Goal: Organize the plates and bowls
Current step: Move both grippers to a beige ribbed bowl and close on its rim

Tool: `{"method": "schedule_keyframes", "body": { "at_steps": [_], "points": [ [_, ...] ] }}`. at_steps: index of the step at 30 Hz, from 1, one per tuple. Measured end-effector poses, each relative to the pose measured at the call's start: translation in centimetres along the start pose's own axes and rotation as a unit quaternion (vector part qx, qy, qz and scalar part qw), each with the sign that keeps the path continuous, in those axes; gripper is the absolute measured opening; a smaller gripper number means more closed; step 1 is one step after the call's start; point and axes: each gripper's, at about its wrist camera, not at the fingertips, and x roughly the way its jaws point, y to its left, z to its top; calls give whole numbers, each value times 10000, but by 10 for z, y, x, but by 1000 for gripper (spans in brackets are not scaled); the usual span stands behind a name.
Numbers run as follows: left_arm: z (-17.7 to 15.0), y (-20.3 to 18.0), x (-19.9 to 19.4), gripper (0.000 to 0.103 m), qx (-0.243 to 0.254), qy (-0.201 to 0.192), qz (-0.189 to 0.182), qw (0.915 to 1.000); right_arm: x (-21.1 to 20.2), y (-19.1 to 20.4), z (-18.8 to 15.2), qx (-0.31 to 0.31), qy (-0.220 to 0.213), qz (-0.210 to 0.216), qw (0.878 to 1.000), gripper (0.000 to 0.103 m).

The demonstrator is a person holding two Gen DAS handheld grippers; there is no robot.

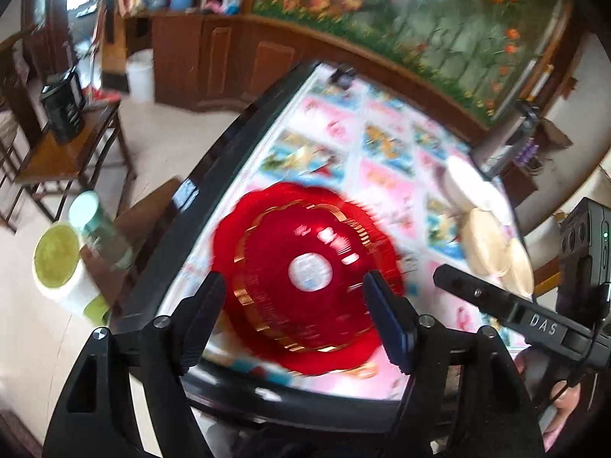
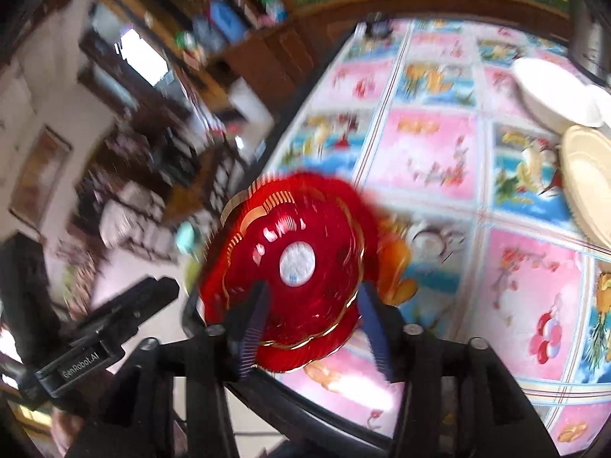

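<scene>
A red scalloped plate [image 1: 305, 267] with gold trim and a white sticker lies on the patterned tablecloth near the table's front left edge; it also shows in the right wrist view [image 2: 294, 267]. My left gripper [image 1: 294, 297] is open, its fingers spread on either side of the plate's near part, apparently above it. My right gripper [image 2: 311, 309] is open over the plate's near rim. White and cream plates and a bowl [image 1: 485, 225] sit at the table's right side, also in the right wrist view [image 2: 573, 141]. Both views are motion-blurred.
The table's black edge [image 1: 214, 191] runs along the left and front. A stool with a green canister and a white tub [image 1: 65, 263] stands on the floor at left. A wooden cabinet [image 1: 229, 61] and a side table [image 1: 68, 152] stand beyond.
</scene>
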Motion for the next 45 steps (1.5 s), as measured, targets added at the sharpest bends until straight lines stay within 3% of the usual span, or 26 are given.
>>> {"method": "schedule_keyframes", "body": {
  "at_steps": [5,14,20,30,39,45],
  "points": [
    [-4,-55,5,74,497,-101,-232,9984,-44,-42,-12,441,-828,194,9954,59],
    [-34,-160,52,74,1302,679,-779,9861,-102,-163,-41,1614,-1505,144,9752,59],
    [-30,-201,90,74,1110,989,-808,9856,-119,-233,-53,2342,-1625,133,9584,60],
    [6,-247,152,74,681,1344,-740,9858,-110,-302,-48,3322,-1901,444,9228,60],
    [25,-266,191,74,501,1561,-723,9838,-89,-331,-26,3590,-1896,641,9116,64],
    [26,-275,208,74,483,1698,-828,9808,-75,-342,-20,3727,-1910,558,9064,63]
  ]
}}
